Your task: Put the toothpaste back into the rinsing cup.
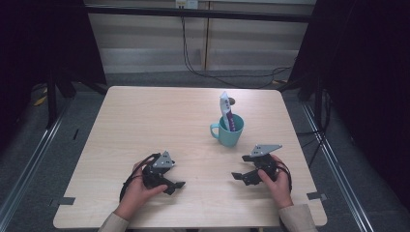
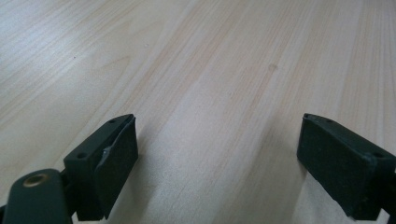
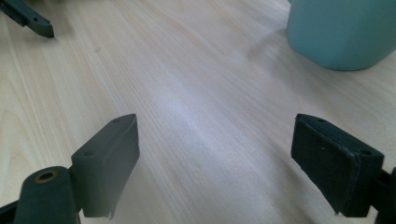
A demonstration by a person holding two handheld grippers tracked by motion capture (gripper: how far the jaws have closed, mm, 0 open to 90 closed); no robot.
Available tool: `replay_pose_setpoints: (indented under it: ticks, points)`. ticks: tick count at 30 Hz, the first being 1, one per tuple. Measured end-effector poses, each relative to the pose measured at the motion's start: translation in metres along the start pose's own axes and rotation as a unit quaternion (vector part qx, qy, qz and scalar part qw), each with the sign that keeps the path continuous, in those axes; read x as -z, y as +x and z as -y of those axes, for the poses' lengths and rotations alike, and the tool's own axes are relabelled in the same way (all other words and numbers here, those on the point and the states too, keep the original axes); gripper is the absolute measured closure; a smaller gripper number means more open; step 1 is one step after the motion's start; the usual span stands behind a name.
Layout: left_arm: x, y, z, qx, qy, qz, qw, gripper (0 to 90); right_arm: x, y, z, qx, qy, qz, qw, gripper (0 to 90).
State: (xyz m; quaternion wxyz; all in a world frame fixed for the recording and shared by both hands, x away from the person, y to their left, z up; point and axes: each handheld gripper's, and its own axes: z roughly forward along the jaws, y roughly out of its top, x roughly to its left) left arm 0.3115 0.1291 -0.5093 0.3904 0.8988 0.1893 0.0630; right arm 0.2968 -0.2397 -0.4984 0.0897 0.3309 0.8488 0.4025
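A: status? both grippers low at the near edge of the table (image 1: 145, 116); left gripper (image 1: 180, 186) has its jaws spread wide, nothing between them, bare wood under it in the left gripper view; right gripper (image 1: 235, 176) likewise spread and empty.

B: where's the target?

A: teal cup (image 1: 228, 131) right of centre, handle facing left; it stands just ahead of the right gripper, apart from it; its lower wall shows top right in the right gripper view (image 3: 341, 32). A tube (image 1: 226, 111) stands in it, leaning slightly, top well above the rim; something purple beside it in the cup, can't tell what.

B: handling?

A: my read: tube is light and soft, dents if squeezed hard, film likely slick; cup is rigid, looks ceramic, so heavier and chip-prone; it could tip if the tube drags on the rim.

B: grasp point?

A: pinch the tube's flat upper part above the rim, pull straight up; left gripper can brace the cup by its wall or handle.
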Motion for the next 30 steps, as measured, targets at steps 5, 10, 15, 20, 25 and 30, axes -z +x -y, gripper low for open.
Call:
replay_pose_setpoints:
  ticks: [5,10,15,20,25,30]
  points:
    - [0.0,0.0,0.0,0.0,-0.001,-0.001,1.0,12.2,-0.004,0.003,0.003,0.006,0.01,0.0,0.9999,14.8]
    - [0.0,0.0,0.0,0.0,0.0,-0.001,1.0,12.2,-0.006,0.004,0.007,0.006,0.018,0.004,0.9998,14.8]
    - [0.0,0.0,0.0,0.0,-0.001,-0.001,1.0,12.2,-0.007,0.005,0.009,0.013,0.018,0.006,0.9997,14.6]
    - [0.0,0.0,0.0,0.0,-0.001,-0.001,1.0,12.2,-0.008,0.009,0.012,0.033,0.015,0.019,0.9992,13.7]
    - [0.0,0.0,0.0,0.0,-0.001,0.0,1.0,12.2,-0.008,0.011,0.012,0.036,0.017,0.025,0.9989,13.4]
    - [0.0,0.0,0.0,0.0,-0.001,0.0,1.0,12.2,-0.008,0.011,0.012,0.035,0.017,0.026,0.9989,13.3]
